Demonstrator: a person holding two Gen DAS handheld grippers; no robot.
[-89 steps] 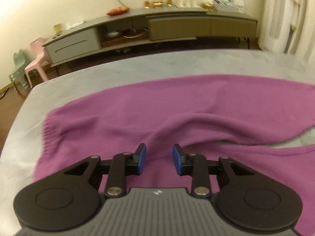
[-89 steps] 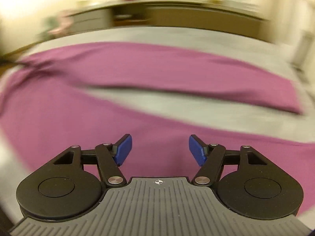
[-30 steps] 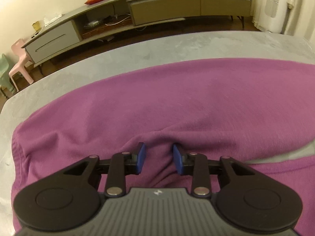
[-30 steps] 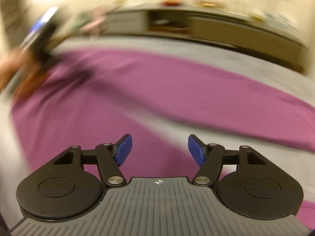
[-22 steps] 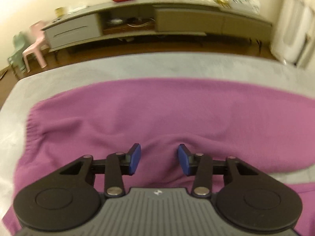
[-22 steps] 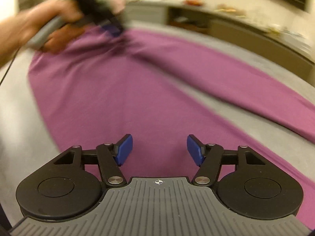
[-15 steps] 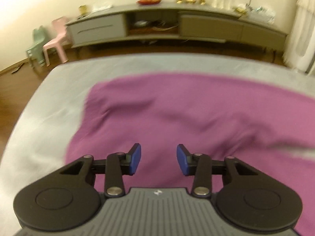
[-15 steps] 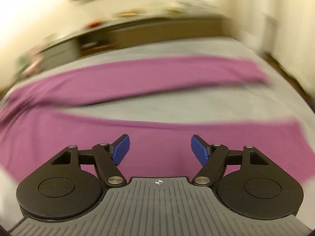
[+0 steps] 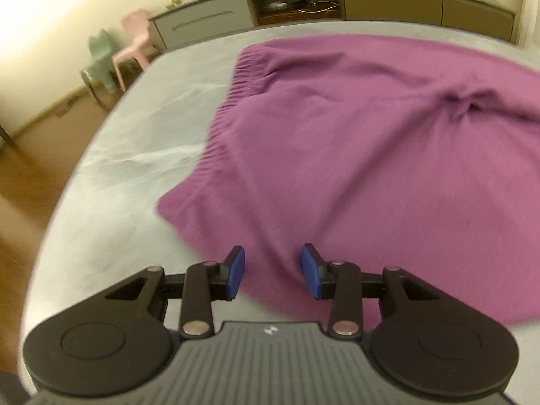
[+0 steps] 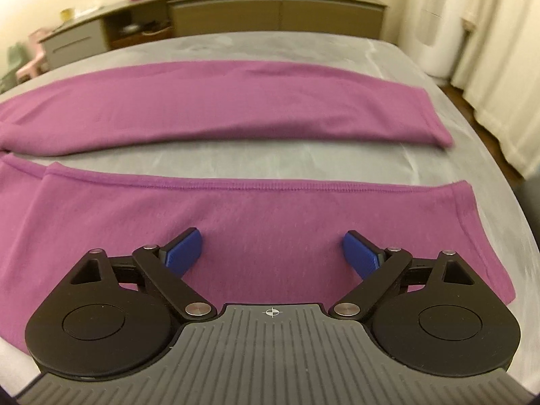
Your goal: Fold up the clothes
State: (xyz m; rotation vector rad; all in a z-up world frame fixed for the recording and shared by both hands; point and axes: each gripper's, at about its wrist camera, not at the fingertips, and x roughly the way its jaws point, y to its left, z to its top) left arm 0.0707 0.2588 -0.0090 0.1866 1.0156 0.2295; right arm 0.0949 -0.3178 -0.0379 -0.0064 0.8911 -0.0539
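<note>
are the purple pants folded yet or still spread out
Spread out. The purple pants lie flat on the grey table, both legs side by side with bare table between them; no fold shows.

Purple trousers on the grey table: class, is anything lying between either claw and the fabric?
Nothing visible. The right claw, jaws wide and just opened further, hangs over the near leg of the purple trousers. The left claw is open over the waistband end. Only bare grey table lies between the legs.

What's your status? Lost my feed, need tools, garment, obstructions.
Left tool open, empty, over waistband end. Right tool just opened wide, empty, over near leg. Purple trousers flat on grey table, legs apart, unfolded. Nothing in the way.
</note>
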